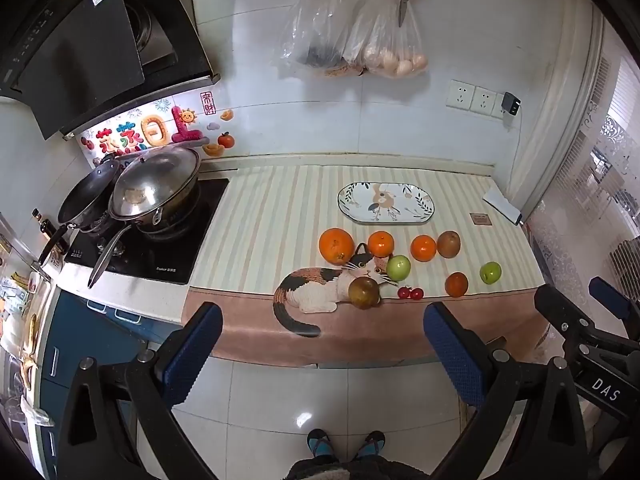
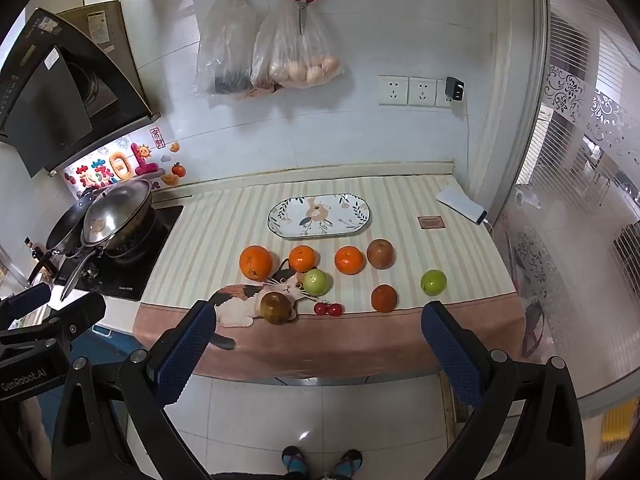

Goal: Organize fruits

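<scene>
Both tools hang back over the floor, short of the bench edge: left tool (image 1: 322, 344) spread wide with nothing between its blue pads, right tool (image 2: 318, 342) the same, released and empty. I read that as a staging pose, standing off so I can see the whole spread before committing.

Landmark is the oval plate (image 2: 276, 222), sitting bare toward the back of the bench (image 2: 400, 344), probably the collecting spot. Everything else lies on my side of it. Nearest me, on the printed cat, a brownish fruit (image 2: 276, 307), and just beside it a pair of cherries (image 2: 328, 309). A dark orange fruit (image 2: 384, 298) sits further along, with a green apple (image 2: 433, 282) out toward the far corner. Another green apple (image 2: 316, 282) rests closer to the plate. Then a loose row right in front of the plate: big orange (image 2: 256, 262), two mandarins (image 2: 303, 258) (image 2: 349, 260), and a brown pear-like fruit (image 2: 381, 254).

Fruit lies scattered, apart from one another, so each offers clean tool access.
</scene>
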`<state>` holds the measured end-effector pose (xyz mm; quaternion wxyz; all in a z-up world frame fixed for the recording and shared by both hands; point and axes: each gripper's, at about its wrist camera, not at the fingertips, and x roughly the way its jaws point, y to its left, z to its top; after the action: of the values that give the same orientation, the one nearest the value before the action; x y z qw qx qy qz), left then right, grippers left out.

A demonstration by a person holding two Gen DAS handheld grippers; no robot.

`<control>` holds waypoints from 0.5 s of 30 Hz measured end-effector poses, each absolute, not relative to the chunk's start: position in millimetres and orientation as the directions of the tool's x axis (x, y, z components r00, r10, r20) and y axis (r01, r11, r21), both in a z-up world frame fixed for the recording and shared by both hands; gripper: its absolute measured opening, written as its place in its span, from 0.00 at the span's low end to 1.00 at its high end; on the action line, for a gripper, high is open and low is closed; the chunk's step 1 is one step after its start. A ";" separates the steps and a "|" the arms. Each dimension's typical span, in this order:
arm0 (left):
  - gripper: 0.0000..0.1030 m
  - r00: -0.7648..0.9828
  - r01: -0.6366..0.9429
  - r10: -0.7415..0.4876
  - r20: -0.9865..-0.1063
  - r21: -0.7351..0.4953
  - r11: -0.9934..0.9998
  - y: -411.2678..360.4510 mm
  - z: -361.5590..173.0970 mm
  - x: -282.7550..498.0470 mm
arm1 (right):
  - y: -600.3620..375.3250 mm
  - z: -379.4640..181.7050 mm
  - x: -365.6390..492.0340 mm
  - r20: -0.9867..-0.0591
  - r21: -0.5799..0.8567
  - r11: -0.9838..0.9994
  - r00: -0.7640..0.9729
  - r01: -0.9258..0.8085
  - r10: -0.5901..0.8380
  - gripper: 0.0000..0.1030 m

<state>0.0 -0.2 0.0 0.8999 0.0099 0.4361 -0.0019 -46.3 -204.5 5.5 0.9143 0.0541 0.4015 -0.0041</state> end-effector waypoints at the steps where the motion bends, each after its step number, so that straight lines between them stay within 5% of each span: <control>1: 1.00 0.620 0.012 0.002 -0.785 0.013 1.000 -0.1 0.0 0.1 | -204.3 5.3 -46.4 -0.735 0.094 0.994 0.677 0.051 0.035 1.00; 15: 1.00 0.621 0.014 -0.001 -0.784 0.009 1.000 0.3 -0.2 -0.2 | -204.1 3.9 -45.7 -0.734 0.088 0.995 0.679 0.051 0.030 1.00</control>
<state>-0.2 0.3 -0.2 0.9003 0.0070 0.4351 -0.0042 -45.7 -204.1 3.9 0.9149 0.0504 0.4006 -0.0056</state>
